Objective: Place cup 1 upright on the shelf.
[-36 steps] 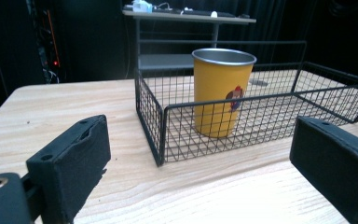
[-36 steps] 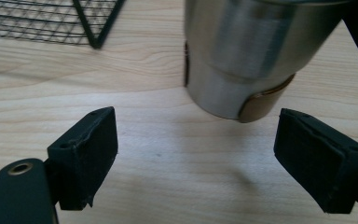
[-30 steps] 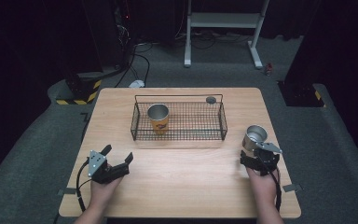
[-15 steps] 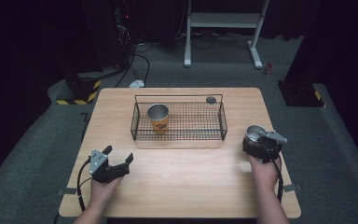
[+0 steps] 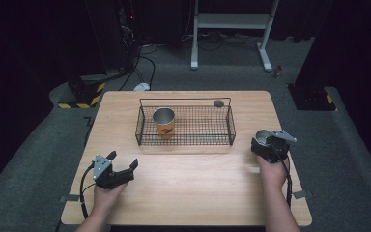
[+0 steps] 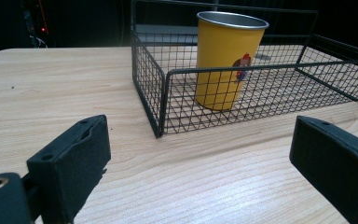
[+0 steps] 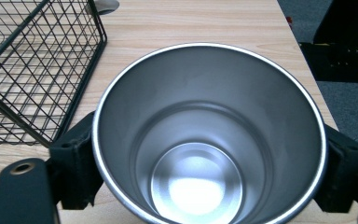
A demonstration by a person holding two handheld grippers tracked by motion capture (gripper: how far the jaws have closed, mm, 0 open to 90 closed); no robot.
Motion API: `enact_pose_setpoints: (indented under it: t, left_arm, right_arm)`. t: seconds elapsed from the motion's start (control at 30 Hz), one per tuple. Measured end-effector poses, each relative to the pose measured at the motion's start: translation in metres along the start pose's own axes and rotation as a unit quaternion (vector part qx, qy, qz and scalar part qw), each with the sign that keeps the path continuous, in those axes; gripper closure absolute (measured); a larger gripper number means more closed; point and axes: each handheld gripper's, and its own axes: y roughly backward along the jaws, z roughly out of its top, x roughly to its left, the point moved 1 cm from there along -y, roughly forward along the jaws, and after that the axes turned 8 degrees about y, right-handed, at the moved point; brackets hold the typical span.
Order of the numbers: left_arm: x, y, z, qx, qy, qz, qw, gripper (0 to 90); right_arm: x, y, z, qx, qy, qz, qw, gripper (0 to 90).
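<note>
A shiny round steel cup [image 7: 209,135] is pinched by the right tongs [image 5: 269,145] just right of the black wire basket [image 5: 230,126] on the worktop, the left tongs [image 5: 112,170] are spread idle, and next a lift over the rim is judged needed.

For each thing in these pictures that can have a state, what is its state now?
steel cup: upright, empty, clamped between the right gripper's jaws, beside the basket.
yellow cup: upright inside the basket, at its left end.
wire basket: on the table, open top.
left gripper: open, holds nothing, low over the table.
right gripper: shut on the steel cup.
</note>
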Motion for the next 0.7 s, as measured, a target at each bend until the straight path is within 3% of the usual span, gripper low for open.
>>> enact_pose_setpoints:
  t: [0.17,0.7]
  left_arm:
    - [0.001,0.0,0.0,0.001,0.0,0.002,1.0,5.8]
    - [0.001,-0.003,-0.002,0.006,-0.002,0.005,1.0,6.2]
  right_arm:
    - [0.002,0.002,0.001,0.003,0.009,0.0,1.0,17.2]
    - [0.019,0.028,0.008,-0.039,0.029,0.017,0.9987,18.4]
